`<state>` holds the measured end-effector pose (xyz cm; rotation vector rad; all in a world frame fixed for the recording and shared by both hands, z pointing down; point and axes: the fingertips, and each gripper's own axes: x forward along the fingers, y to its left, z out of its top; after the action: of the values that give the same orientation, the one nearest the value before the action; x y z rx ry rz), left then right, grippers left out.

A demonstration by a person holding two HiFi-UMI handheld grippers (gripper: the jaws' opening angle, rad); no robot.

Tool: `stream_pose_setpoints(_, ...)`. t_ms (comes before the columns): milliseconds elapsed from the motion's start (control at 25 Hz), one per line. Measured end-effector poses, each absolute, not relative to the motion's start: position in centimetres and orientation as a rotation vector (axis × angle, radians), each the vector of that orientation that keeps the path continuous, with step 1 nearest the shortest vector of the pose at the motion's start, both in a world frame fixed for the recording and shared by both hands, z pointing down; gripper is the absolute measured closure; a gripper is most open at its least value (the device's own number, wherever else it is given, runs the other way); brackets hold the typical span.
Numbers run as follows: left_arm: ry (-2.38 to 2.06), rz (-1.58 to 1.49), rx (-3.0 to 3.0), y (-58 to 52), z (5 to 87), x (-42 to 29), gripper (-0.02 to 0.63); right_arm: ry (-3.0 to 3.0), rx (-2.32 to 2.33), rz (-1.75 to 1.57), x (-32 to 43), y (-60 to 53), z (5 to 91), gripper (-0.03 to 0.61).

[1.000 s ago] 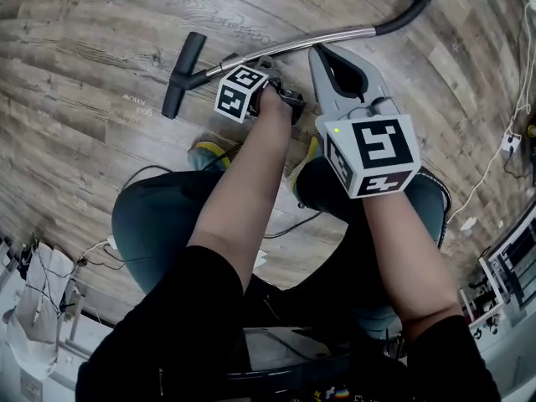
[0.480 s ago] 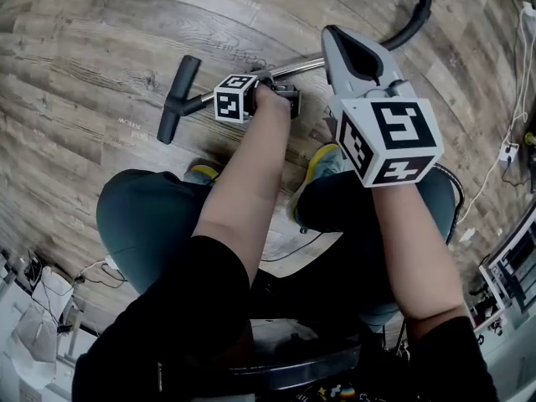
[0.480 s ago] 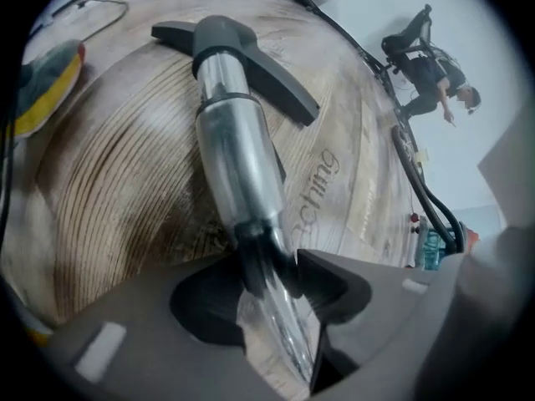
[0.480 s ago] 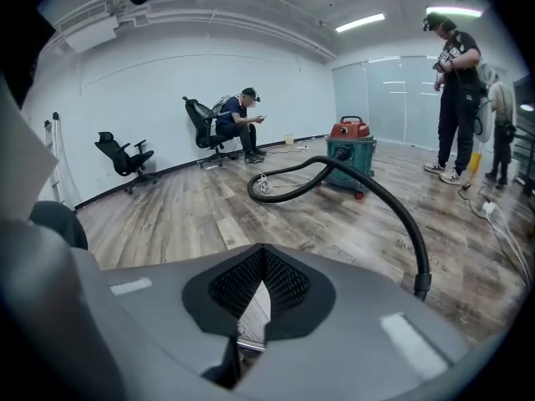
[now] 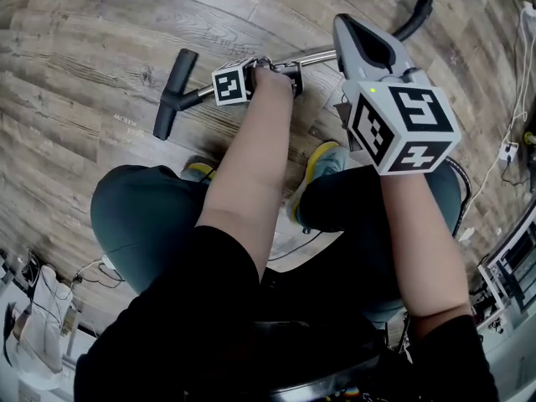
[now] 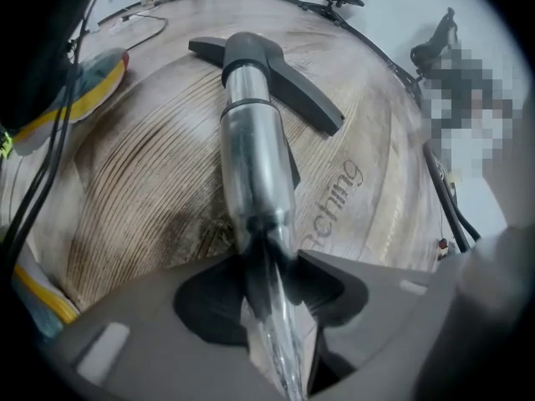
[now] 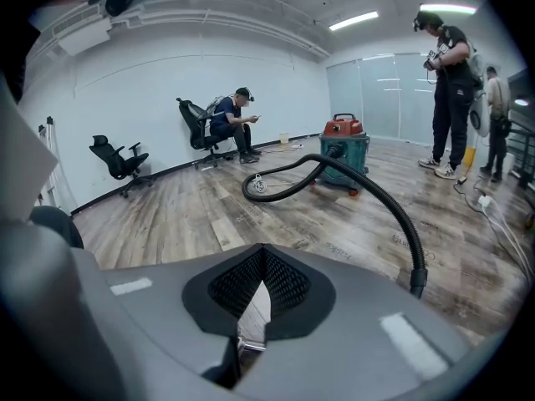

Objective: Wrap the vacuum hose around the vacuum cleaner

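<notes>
Wand (image 6: 251,157) clamped tight in left tool (image 6: 267,261) — right tool (image 7: 262,253) closed, empty, hose (image 7: 376,193) lying just ahead.

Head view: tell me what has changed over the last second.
The right gripper moved forward, up and to the right in the picture, and now hides the far end of the tube near the hose. Its jaws stayed shut and empty. The left gripper stayed shut on the tube, with the nozzle still out to its left.
</notes>
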<state>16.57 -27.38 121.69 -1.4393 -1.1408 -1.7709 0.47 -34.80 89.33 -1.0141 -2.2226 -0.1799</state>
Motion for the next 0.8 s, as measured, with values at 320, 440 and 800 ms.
stream_pose_setpoints(320, -1.299, -1.905, -1.339, -25.6, 119.1, 16.9, 0.449, -2.245, -0.984, -0.193, -0.3, -35.7, 88.7, 0.554)
stream_pose_setpoints(440, -1.425, -1.89, -1.27, -23.8, 115.0, 16.2, 0.449, -2.24, -1.001, -0.223, 0.4, -35.8, 88.4, 0.554)
stream_pose_setpoints(800, -1.875, -1.507, -1.118, -14.0, 90.7, 23.3, 0.456, -2.165, -1.014, -0.17, 10.1, -34.9, 75.5, 0.554)
